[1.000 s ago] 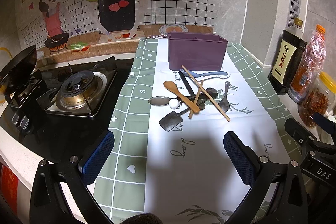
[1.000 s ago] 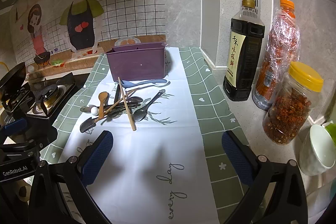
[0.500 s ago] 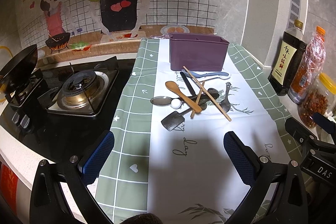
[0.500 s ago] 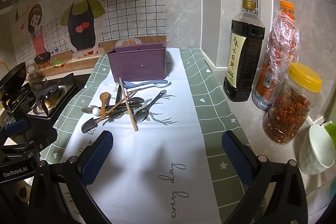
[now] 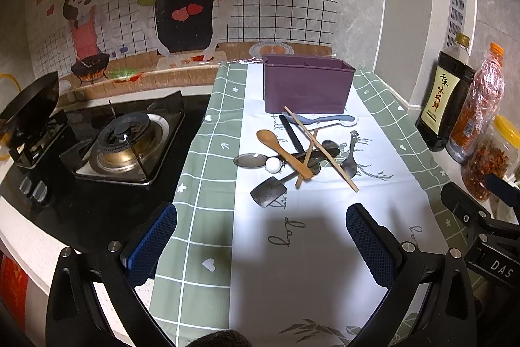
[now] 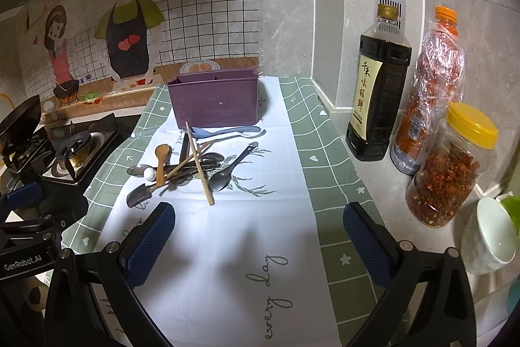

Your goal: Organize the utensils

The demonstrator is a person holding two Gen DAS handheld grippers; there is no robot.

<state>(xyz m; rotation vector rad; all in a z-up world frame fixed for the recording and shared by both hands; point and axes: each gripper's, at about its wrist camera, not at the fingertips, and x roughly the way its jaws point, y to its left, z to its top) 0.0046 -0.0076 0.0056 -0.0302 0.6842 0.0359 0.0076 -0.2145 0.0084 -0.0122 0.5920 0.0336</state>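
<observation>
- Centrally, a jumbled pile of utensils (image 5: 294,156) lies on the white middle strip of a green-checked cloth (image 5: 208,158) spread over the worktop (image 6: 383,184)
- Within the pile: a wooden spoon (image 5: 282,152) lying across dark metal spoons, two long wooden chopsticks (image 5: 320,148) crossing each other on top, a small black spatula (image 5: 268,192) at the near edge, a metal spoon (image 6: 227,173) on the right side, and a small white ball (image 5: 273,165) touching the wooden spoon
- Just behind the pile a pale blue spoon (image 6: 227,132) lies flat against the foot of a purple organiser box (image 5: 307,85), which stands upright at the far end of the cloth; dividers show inside its rim, and what it holds cannot be seen
- Nearer the cameras, the left tongs (image 5: 260,244) hover over the cloth with the blue pads (image 5: 151,241) spread wide apart, nothing between them
- Likewise the right tongs (image 6: 258,244) are spread wide and hold nothing, well short of the pile
- Left of the cloth sits a gas stove (image 5: 120,145) with a black pan (image 5: 29,106) beyond it
- Right of the cloth, against the wall, stand a dark sauce bottle (image 6: 377,86), a plastic bottle of red chilli (image 6: 429,93), a yellow-lidded jar (image 6: 451,165) and a white cup (image 6: 487,236)
</observation>
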